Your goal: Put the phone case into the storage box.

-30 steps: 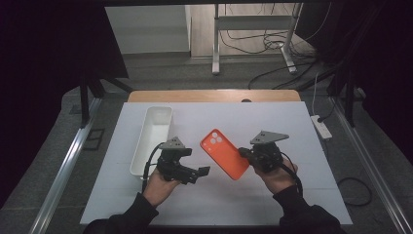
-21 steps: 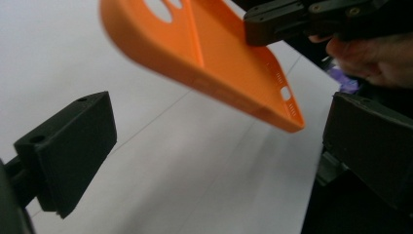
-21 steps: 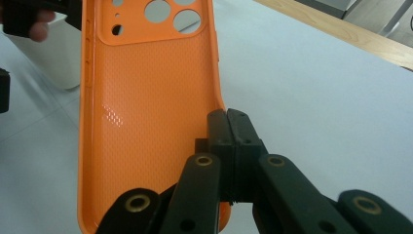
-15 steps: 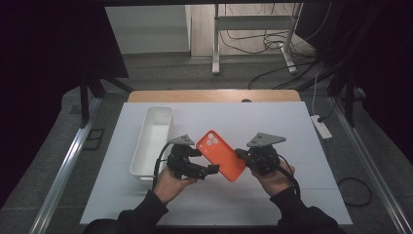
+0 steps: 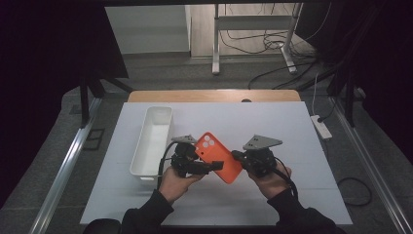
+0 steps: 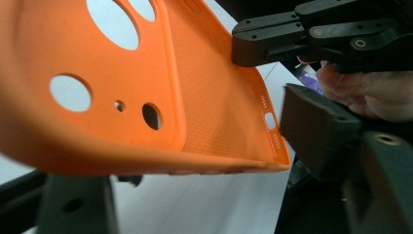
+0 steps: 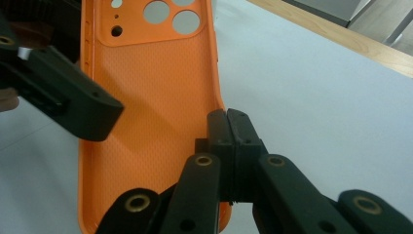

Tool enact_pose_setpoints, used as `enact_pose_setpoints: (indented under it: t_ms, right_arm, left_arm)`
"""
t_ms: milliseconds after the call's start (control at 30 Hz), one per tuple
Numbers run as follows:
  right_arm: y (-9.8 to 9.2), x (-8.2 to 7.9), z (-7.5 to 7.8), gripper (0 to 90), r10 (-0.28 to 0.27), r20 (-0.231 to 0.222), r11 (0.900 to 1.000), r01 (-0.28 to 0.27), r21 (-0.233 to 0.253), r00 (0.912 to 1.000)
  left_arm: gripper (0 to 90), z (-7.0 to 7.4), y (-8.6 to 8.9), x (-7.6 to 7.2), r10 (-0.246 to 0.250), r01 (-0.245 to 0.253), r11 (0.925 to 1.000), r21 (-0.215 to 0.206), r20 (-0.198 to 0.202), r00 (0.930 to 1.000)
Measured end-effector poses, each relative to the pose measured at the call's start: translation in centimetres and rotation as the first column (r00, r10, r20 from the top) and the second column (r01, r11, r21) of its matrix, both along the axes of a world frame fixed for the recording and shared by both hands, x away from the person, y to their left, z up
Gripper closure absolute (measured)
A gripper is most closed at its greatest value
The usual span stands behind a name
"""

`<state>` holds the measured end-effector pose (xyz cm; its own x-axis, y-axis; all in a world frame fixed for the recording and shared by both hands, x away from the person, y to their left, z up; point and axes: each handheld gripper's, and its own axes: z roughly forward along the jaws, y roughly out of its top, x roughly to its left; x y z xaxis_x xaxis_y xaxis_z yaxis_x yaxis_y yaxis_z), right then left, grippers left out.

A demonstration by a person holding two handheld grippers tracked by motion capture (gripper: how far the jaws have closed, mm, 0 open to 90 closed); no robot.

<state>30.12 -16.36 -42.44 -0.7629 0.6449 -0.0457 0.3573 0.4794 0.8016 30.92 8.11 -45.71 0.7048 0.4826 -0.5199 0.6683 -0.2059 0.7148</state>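
An orange phone case [image 5: 219, 157] with camera cut-outs hangs tilted above the white table between both hands. My right gripper [image 5: 238, 157] is shut on the rim of its long side, as the right gripper view shows [image 7: 227, 126] with the case's [image 7: 151, 97] inside facing me. My left gripper [image 5: 212, 165] stands open at the opposite long edge. In the left gripper view its jaws [image 6: 195, 168] straddle the case [image 6: 209, 97] with wide gaps, not pressing it. The right gripper [image 6: 272, 44] appears beyond.
A long white tray [image 5: 151, 141] lies on the table just left of my left hand. The white table top [image 5: 272, 122] has a wooden strip [image 5: 214, 95] along its far edge. A power strip [image 5: 321, 126] and cables lie on the floor at the right.
My left gripper has moved right and up to the case's edge, its jaws now around it. The right gripper brought the case slightly left, still shut on it.
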Motion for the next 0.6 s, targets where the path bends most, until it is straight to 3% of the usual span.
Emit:
enact_pose_setpoints:
  t_ms: [467,600]
  right_arm:
    - [0.40,-0.28,-0.13,89.4,0.011,0.013,1.000,-0.011,0.005,0.9999]
    - [0.45,-0.32,-0.18,89.3,0.015,0.014,1.000,-0.015,0.006,0.9998]
  left_arm:
    - [60.1,-0.57,0.42,0.18,0.017,-0.019,0.9989,-0.042,-0.060,0.9981]
    - [68.1,-0.67,0.50,0.21,0.012,-0.018,0.9972,-0.073,-0.085,0.9963]
